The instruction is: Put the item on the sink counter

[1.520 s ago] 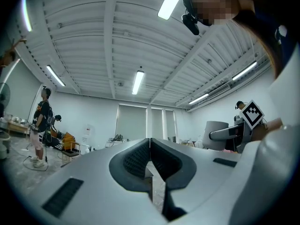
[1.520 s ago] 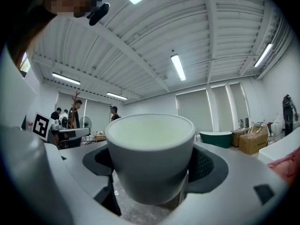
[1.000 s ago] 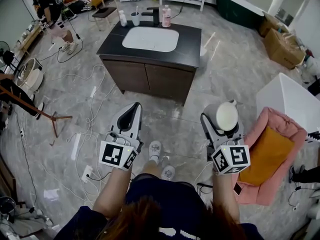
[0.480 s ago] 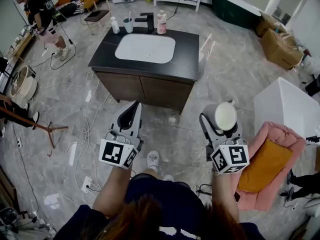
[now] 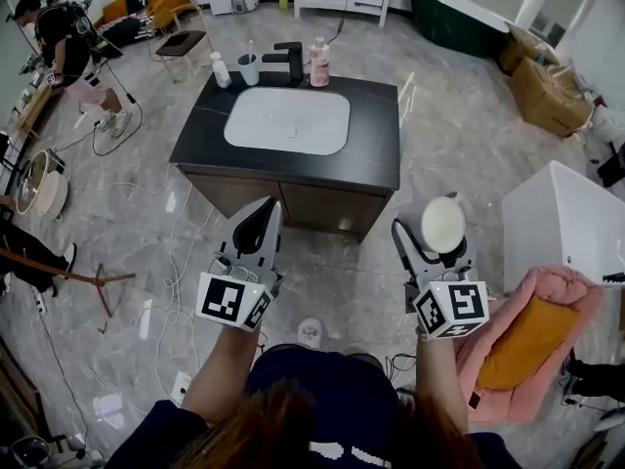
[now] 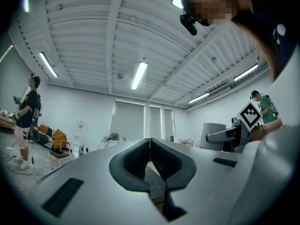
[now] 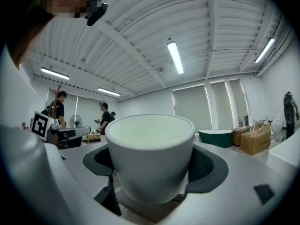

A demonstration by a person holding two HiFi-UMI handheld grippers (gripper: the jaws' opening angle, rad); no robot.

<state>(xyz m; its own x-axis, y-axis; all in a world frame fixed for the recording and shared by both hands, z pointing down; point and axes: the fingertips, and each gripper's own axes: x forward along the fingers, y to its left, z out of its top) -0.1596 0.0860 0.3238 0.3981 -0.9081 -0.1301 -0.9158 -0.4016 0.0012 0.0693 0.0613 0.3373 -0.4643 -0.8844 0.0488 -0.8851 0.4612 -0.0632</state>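
A white cup [image 5: 442, 225] is clamped upright in my right gripper [image 5: 431, 239], and in the right gripper view the white cup [image 7: 151, 156] fills the space between the two jaws. My left gripper [image 5: 259, 218] is shut with nothing in it; its pads [image 6: 149, 159] meet in the left gripper view. The black sink counter [image 5: 376, 135] with a white basin [image 5: 286, 120] stands ahead of both grippers, a short way off across the floor. Both grippers hang above the floor in front of the cabinet.
At the counter's back edge stand a black faucet [image 5: 291, 62], a pink bottle [image 5: 319, 63], a tumbler [image 5: 248, 68] and a white bottle [image 5: 221, 70]. A white box [image 5: 562, 223] and a pink cushion [image 5: 527, 335] lie right. Cables cross the floor at left; a person [image 5: 63, 42] stands far left.
The sink counter has come closer and lower in the head view as I walk toward it. Both grippers keep their pose, the right one still holding the cup.
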